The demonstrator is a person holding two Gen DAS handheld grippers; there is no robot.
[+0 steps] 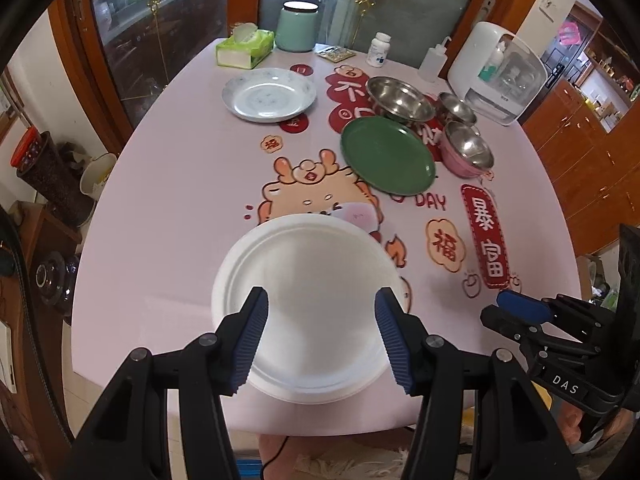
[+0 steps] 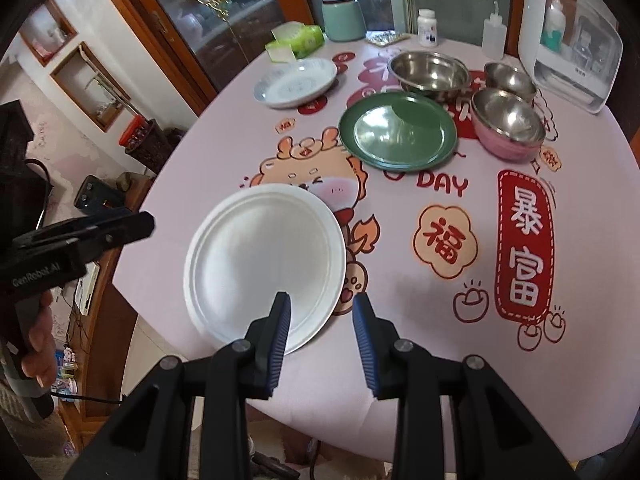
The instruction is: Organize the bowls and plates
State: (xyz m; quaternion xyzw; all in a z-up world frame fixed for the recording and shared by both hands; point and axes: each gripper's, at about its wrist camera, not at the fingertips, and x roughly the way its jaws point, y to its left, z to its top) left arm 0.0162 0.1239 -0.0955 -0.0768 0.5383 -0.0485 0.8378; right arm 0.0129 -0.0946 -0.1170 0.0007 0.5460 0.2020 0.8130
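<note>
1. The white plate [image 1: 308,312] is taken as the landmark. It lies flat on the pink printed desk [image 1: 180,184], near the desk's front edge.
2. The left gripper [image 1: 320,340] is held above the white plate. Its jaws stand apart, and nothing is gripped between the blue pads [image 1: 252,340]; the plate is seen through the gap.
3. The right gripper [image 2: 322,340] is held just right of the white plate. Its jaws stand parted and nothing is held. Its left pad overlaps the plate's near right rim in the right wrist view; whether it touches cannot be told.
4. The green plate [image 2: 398,136] is placed beyond the white plate and to its right, apart from it.
5. The large steel bowl [image 2: 430,74] is found behind the green plate; whether the rims touch cannot be told.
6. The pink bowl [image 2: 508,124], steel inside, is set farther right than the green plate, with the small steel bowl [image 2: 510,80] just behind it.
7. The blue-patterned white plate [image 1: 269,95] is located well beyond the white plate, toward the far left of the desk.
8. Along the far edge, beyond all dishes, a green tissue pack [image 1: 245,49], a mint canister [image 1: 297,27], a white pill bottle [image 1: 379,50] and a white appliance [image 1: 496,76] are seen.
</note>
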